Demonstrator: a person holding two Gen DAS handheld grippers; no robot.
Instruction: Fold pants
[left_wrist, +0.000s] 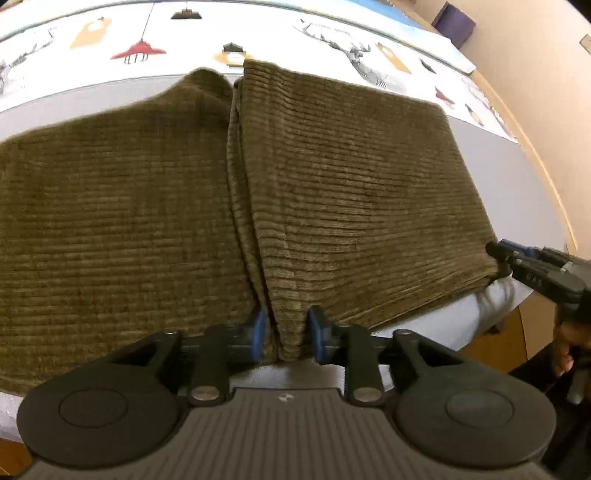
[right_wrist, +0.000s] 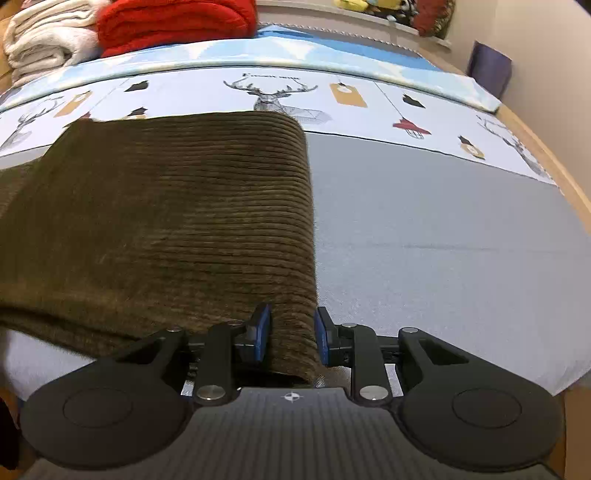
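Observation:
Olive-brown corduroy pants (left_wrist: 332, 177) lie on a grey sheet (left_wrist: 498, 155), with a folded layer on the right over a wider layer on the left. My left gripper (left_wrist: 286, 334) is shut on the near edge of the pants at the fold seam. My right gripper (right_wrist: 291, 334) is shut on the near right corner of the pants (right_wrist: 184, 221). The right gripper also shows in the left wrist view (left_wrist: 506, 258) at the right corner of the folded layer.
A printed cover with deer and lantern motifs (right_wrist: 351, 96) runs behind the pants. Folded white towels (right_wrist: 44, 40) and a red blanket (right_wrist: 173, 22) are stacked at the back left. A wooden edge (right_wrist: 554, 166) bounds the right side.

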